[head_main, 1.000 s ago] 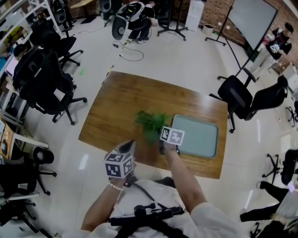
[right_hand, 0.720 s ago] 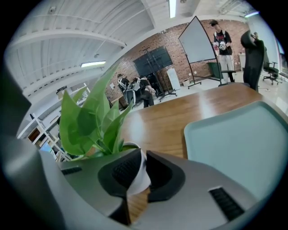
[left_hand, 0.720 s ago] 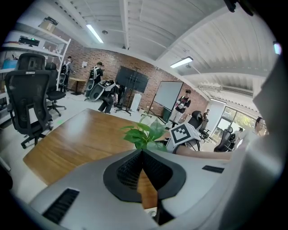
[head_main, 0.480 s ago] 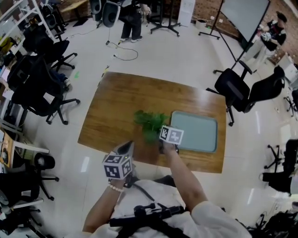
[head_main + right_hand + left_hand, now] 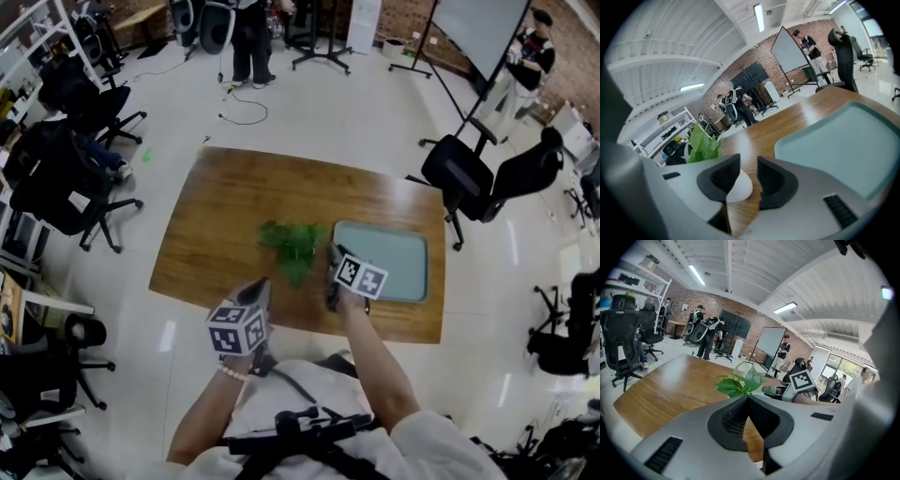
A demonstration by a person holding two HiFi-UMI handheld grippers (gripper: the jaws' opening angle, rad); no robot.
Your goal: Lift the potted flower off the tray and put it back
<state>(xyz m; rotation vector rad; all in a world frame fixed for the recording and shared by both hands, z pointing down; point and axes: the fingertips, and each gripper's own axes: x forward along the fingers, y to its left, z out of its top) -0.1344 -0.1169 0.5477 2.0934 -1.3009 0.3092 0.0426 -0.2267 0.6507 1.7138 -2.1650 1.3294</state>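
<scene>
The potted flower (image 5: 291,246) stands on the wooden table (image 5: 216,216), just left of the pale green tray (image 5: 398,272), not on it. My right gripper (image 5: 329,259) sits at the tray's near left corner beside the plant. In the right gripper view its jaws are opening; the white pot (image 5: 737,186) shows in the gap against the left pad, with the leaves (image 5: 703,143) above, and the right gripper (image 5: 747,161) does not press on it. My left gripper (image 5: 262,286) hovers at the table's near edge, shut and empty (image 5: 748,398), pointing at the leaves (image 5: 740,383).
The tray (image 5: 834,140) holds nothing. Black office chairs (image 5: 56,178) stand left of the table and more chairs (image 5: 469,178) at its far right corner. People stand far off at the back of the room (image 5: 248,37).
My right gripper has drawn back a little from the plant's base and rolled, and its jaws have spread. The plant stays on the table. The left gripper has barely moved.
</scene>
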